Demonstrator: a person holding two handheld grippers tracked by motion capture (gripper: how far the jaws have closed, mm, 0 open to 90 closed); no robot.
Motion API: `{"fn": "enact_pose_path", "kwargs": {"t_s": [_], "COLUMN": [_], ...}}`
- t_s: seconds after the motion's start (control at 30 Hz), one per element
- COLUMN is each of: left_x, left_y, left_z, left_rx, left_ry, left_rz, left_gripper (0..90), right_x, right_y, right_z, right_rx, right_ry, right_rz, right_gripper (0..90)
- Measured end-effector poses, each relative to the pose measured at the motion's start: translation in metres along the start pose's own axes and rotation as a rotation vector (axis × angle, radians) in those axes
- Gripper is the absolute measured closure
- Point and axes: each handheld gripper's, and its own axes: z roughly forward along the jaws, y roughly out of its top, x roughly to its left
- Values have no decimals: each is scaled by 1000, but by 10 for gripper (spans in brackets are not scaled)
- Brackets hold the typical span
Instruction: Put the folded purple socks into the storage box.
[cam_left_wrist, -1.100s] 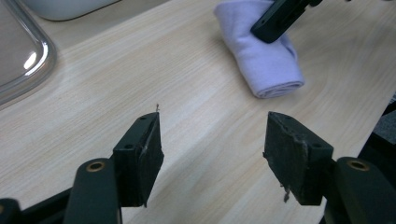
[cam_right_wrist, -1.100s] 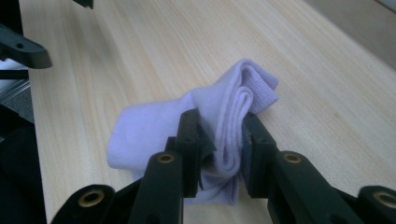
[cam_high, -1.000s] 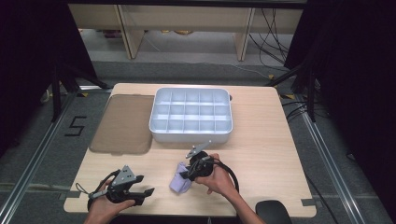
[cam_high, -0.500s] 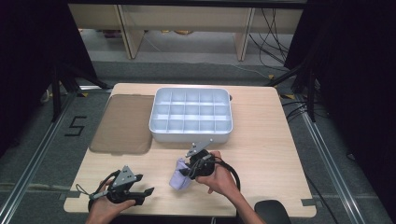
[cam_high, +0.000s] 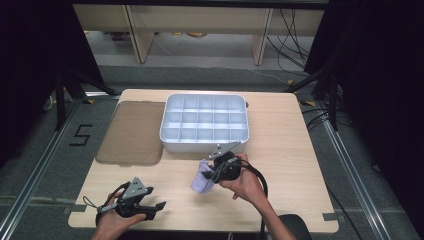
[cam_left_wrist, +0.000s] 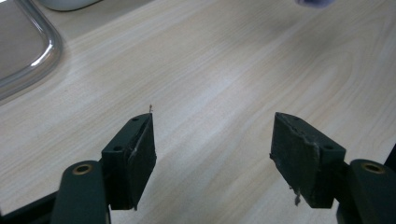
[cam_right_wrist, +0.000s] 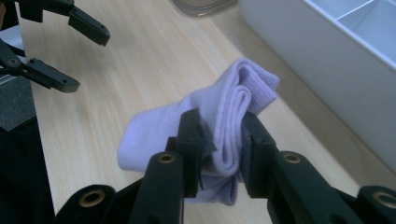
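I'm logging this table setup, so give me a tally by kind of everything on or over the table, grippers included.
Handheld grippers: 2, the left gripper with nothing between its jaws and the right gripper clamped on the sock
Folded lilac sock: 1
White compartment tray: 1
Translucent brown lid: 1
Total: 5

On my table, the divided tray sits toward the far edge, about the middle. The lid lies flat just to its left, close beside it. Nearer to me, just in front of the tray's near wall, the folded sock sits between the jaws of my right gripper, over the tabletop. My left gripper is well apart from it, by the near left corner, over bare table, with the lid beyond it.
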Motion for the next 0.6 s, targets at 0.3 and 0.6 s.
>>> {"fn": "enact_pose_path", "kwargs": {"t_s": [0.3, 0.6], "left_x": [7, 6], "left_y": [0, 0], "left_z": [-2, -2], "left_rx": [2, -2], "left_ry": [16, 13], "left_rz": [-6, -12], "left_gripper": [304, 303], "right_x": [-16, -29], "right_y": [4, 6], "right_z": [-15, -30], "right_rx": [1, 0], "right_ry": [-31, -77], "right_rz": [26, 38], "right_gripper": [732, 732]}}
